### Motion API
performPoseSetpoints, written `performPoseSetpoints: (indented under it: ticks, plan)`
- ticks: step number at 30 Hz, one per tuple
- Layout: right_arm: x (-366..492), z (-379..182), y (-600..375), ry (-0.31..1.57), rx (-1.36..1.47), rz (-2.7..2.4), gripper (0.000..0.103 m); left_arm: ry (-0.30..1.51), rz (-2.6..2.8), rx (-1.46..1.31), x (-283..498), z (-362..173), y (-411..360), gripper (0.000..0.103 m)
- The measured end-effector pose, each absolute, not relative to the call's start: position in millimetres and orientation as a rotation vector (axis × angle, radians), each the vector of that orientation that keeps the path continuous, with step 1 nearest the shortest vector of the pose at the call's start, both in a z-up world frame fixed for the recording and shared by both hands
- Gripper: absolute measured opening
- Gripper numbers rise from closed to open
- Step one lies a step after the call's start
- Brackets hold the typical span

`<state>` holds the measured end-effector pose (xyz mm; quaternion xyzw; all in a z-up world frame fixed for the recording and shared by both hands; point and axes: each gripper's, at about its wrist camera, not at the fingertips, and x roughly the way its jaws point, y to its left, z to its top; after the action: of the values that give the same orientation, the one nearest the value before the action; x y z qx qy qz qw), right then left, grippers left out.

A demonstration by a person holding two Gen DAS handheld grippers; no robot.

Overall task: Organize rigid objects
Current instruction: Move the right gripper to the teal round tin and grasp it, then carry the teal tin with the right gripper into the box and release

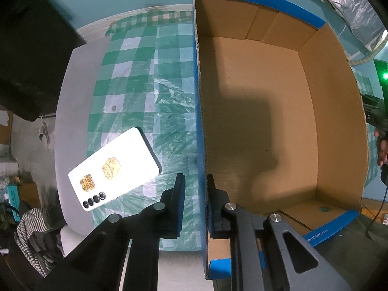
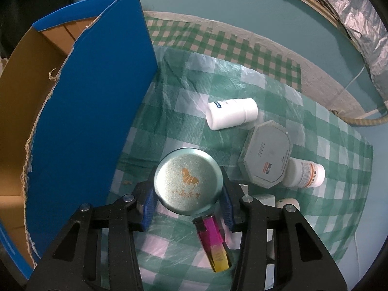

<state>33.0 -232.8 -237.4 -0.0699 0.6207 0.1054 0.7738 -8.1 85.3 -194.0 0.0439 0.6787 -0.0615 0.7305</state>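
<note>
An open cardboard box (image 1: pixel 278 111) with blue outer faces stands on the green checked tablecloth (image 1: pixel 145 72). My left gripper (image 1: pixel 195 175) points down and straddles the box's left wall: one finger inside against the cardboard, the other outside with a thin strip of cloth showing beside the wall. A white phone (image 1: pixel 114 167) with gold stickers lies left of it. My right gripper (image 2: pixel 188 191) has its blue pads against both sides of a round green tin (image 2: pixel 188 181) with a gold emblem. The box (image 2: pixel 84 121) stands to the left of the tin.
Just under the tin lies a pink and yellow lighter (image 2: pixel 214 242). To the right are a white bottle (image 2: pixel 231 116) on its side, a grey octagonal box (image 2: pixel 265 155) and a second white bottle (image 2: pixel 306 173). Striped cloth (image 1: pixel 31 232) lies off the table at left.
</note>
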Motion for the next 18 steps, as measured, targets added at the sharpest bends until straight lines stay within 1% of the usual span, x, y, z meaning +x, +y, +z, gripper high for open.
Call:
performPoseSetpoints:
  ticks: [9,18]
  plan:
    - [28,-227,-234,1.339,-0.134,0.216,0.044,1.496,-0.134,0.098,-9,-195,86,0.015]
    - [30,-204,-235,1.310,-0.122,0.211,0.044,1.501,-0.121,0.123,-9,-193,80,0.013]
